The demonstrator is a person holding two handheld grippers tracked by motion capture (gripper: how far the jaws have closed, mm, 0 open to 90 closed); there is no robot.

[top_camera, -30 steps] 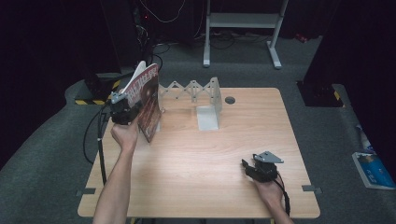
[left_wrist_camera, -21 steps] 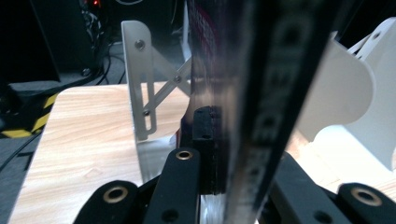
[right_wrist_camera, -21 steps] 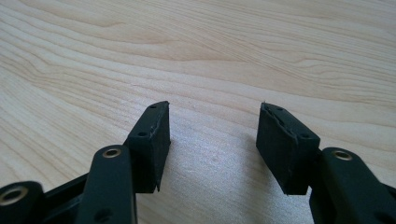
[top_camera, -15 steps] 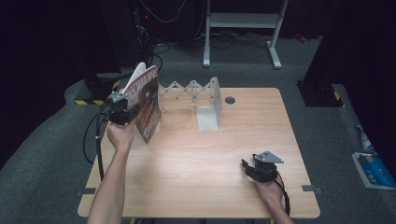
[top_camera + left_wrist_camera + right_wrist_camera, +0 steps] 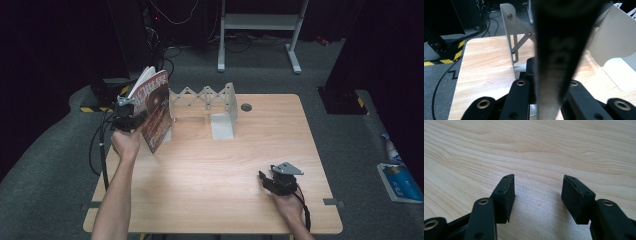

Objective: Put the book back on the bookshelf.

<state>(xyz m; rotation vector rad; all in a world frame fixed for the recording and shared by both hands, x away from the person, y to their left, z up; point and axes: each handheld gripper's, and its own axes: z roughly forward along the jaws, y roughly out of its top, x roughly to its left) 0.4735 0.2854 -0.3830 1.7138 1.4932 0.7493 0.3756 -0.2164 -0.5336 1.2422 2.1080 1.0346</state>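
— So, what is the left gripper (image 5: 131, 118) holding, and how firm is the grip?

— A book (image 5: 156, 109) with a dark red cover, held upright and a little tilted, just above the back left part of the table (image 5: 210, 180). Its jaws are clamped on the book: in the left gripper view the book's edge (image 5: 556, 57) rises straight up between the two black jaws, close to the camera and blurred.

— How will it handle?

— I'd judge it a thin paperback: light, but floppy. The pages fan open at the top, away from the gripper, so the loose half may sag or flap if the hand swings quickly. The cover looks glossy, so it could slide in the pads if the grip loosens.

— Where is the best hold?

— Near the lower edge, where the jaws already sit, and close to the spine if possible, so cover and pages stay pinched together. I can't tell from here just how near the spine they are.

— What lies ahead of the gripper?

— A grey folding book rack (image 5: 207, 100) stands just beyond the book, with its scissor-arm lattice and upright end plates; a slot there looks the likely place for it.

— And the other hand?

— The right gripper (image 5: 266, 179) rests low over the near right part of the table, jaws apart, with nothing but bare wood between them.
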